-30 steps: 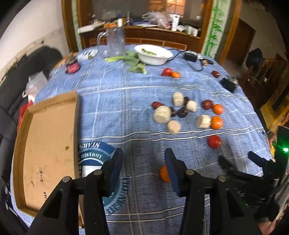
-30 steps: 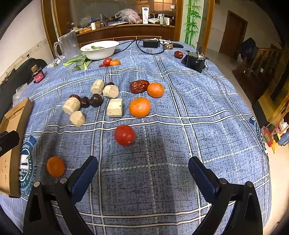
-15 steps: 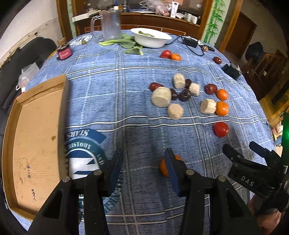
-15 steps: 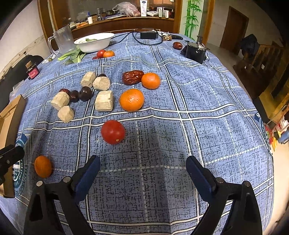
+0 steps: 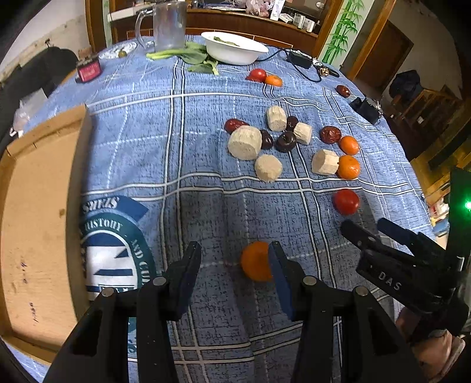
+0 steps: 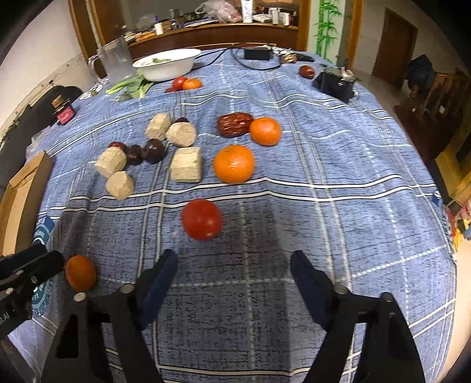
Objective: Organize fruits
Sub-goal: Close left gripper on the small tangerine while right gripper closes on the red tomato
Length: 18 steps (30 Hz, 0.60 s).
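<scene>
On the blue checked cloth a small orange (image 5: 254, 260) (image 6: 80, 272) lies at the tips of my left gripper (image 5: 234, 265) (image 6: 47, 263), close against the inner side of its right finger, which hides part of the fruit. The jaws stand open and nothing is gripped. A red tomato (image 6: 201, 219) (image 5: 346, 201) sits just ahead of my right gripper (image 6: 234, 265) (image 5: 365, 225). Its jaws are closing with only bare cloth between them. Two larger oranges (image 6: 234, 163) (image 6: 265, 131), a red date (image 6: 235, 124), dark plums (image 6: 154, 150) and pale blocks (image 6: 187, 163) lie farther back.
A shallow cardboard tray (image 5: 38, 206) (image 6: 20, 191) lies at the table's left edge. At the far end stand a white bowl (image 6: 166, 63), a clear pitcher (image 5: 169, 25), green leaves (image 5: 191, 57), a black box (image 6: 335, 84) and cables. The table drops off on the right.
My left gripper has sunk and tipped down toward the small orange, which now shows larger beside its right finger. The right jaws have narrowed and the tomato looks nearer.
</scene>
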{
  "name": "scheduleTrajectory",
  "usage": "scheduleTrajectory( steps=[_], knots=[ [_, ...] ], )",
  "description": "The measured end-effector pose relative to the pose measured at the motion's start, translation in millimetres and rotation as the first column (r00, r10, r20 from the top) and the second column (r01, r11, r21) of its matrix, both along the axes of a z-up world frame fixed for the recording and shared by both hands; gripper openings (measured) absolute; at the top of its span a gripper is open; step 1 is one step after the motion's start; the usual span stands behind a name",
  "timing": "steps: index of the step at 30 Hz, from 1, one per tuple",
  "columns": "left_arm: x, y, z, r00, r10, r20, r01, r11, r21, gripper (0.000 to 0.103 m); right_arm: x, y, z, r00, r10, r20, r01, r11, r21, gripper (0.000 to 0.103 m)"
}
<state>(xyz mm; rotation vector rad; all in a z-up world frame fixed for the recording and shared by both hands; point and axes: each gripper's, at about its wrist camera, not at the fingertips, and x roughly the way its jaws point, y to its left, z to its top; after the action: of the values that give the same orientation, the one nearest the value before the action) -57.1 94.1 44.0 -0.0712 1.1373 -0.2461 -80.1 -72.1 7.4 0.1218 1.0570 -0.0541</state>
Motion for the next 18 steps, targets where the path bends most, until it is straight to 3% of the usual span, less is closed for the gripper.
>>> scheduleTrajectory(
  steps=[10, 18],
  knots=[
    [-2, -15, -5, 0.997, -0.08, -0.016, 0.079, 0.993, -0.087, 0.034, 12, 3, -1, 0.998, 0.053, 0.019, -0.053, 0.998, 0.027, 0.075],
    [7, -21, -15, 0.997, -0.077, -0.003, 0.077, 0.997, -0.012, 0.034, 29, -1, -6, 0.998, 0.068, 0.016, -0.069, 0.997, 0.043, 0.071]
  ],
)
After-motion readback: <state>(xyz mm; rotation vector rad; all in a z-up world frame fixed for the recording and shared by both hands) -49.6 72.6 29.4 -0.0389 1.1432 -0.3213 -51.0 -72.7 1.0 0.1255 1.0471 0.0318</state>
